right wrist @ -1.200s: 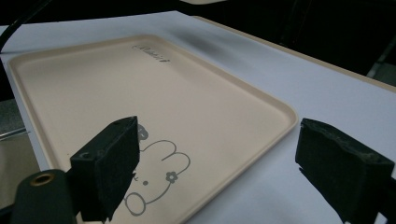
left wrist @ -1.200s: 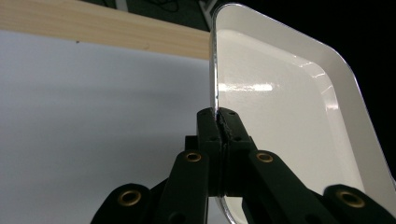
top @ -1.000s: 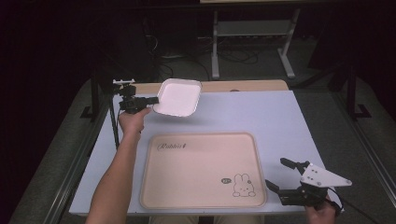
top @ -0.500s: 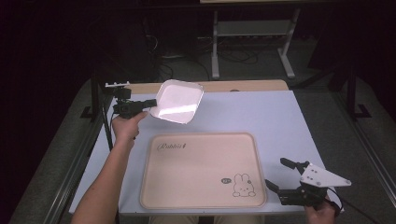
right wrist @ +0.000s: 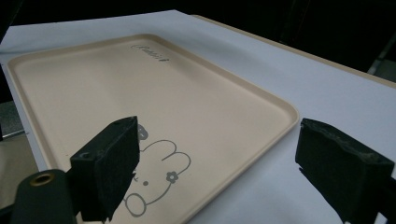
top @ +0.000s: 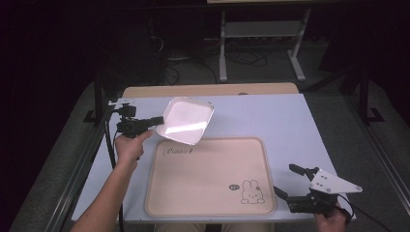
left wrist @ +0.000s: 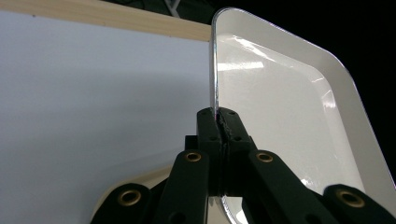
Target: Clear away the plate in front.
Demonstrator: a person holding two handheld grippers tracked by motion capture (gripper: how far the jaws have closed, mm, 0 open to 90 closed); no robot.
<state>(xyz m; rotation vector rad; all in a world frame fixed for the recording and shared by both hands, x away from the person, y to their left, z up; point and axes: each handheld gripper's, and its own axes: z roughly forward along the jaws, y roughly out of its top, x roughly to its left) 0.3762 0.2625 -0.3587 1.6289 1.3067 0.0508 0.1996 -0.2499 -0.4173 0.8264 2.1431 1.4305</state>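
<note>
A white rectangular plate [top: 186, 120] hangs tilted in the air above the table's left half, its near corner over the far left corner of the beige tray [top: 208, 176]. My left gripper [top: 157, 121] is shut on the plate's left rim. In the left gripper view both black jaws pinch the thin rim of the plate [left wrist: 280, 107] and my left gripper [left wrist: 219, 122] holds it on edge. My right gripper [top: 292, 181] stands open at the tray's front right corner, nothing between its jaws; in its own view my right gripper [right wrist: 219, 154] looks across the tray [right wrist: 116, 84] with its rabbit drawing.
The pale blue table top [top: 270, 116] has a wooden strip [top: 208, 90] along its far edge. A metal rail [top: 82, 164] runs down the left side. Beyond the table stand a metal rack [top: 263, 34] and cables on a dark floor.
My left hand has carried the plate toward the tray and the table's front, and the plate has tilted more steeply. The right gripper has stayed where it was.
</note>
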